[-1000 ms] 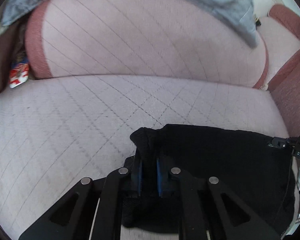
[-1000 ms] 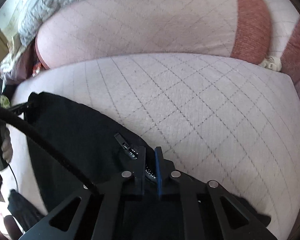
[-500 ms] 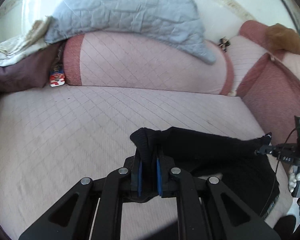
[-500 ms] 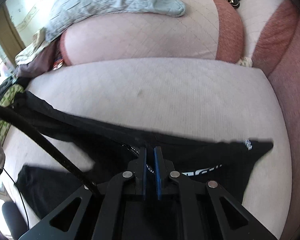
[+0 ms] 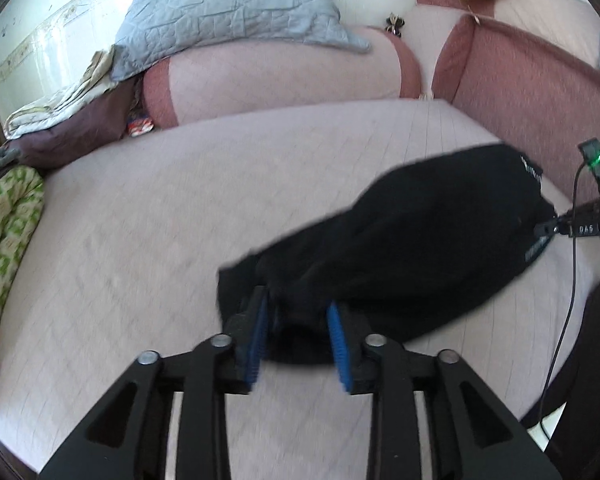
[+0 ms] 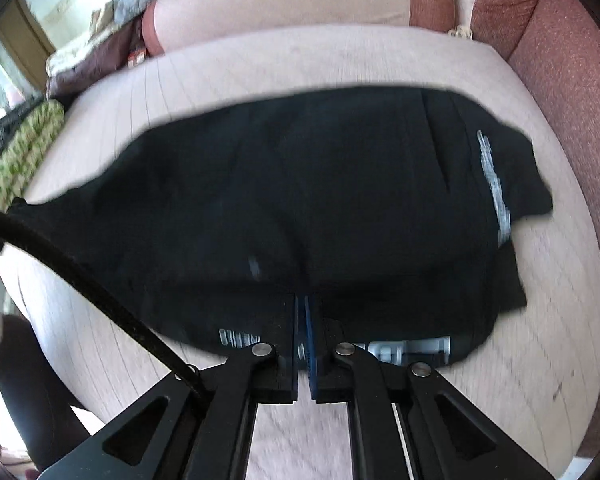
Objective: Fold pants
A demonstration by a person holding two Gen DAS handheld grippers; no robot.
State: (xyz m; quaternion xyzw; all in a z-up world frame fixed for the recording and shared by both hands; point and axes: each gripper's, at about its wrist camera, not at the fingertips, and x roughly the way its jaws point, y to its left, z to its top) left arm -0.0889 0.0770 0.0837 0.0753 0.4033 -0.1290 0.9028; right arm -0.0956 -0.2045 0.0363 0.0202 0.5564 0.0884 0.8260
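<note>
Since the earlier frames the black pants (image 6: 300,208) have been drawn across the pink sofa seat (image 5: 148,216) toward its right end, and both views have pulled back to take in far more of the sofa. Now the pants lie as a wide dark heap on the seat cushion, near the reddish armrest (image 5: 520,92), with white lettering showing along their near and right edges.

On the left gripper (image 5: 298,340) the jaws have just been opening: the blue pads stand a little apart with a bunched end of the pants between them, no longer pinched. On the right gripper (image 6: 303,336) the jaws are closed tight on the near edge of the fabric.

Behind the seat rises the pink back cushion (image 5: 284,76) with a grey quilted blanket (image 5: 228,4) draped over its top. A green-and-cream patterned cloth (image 5: 4,248) lies at the seat's left end.
</note>
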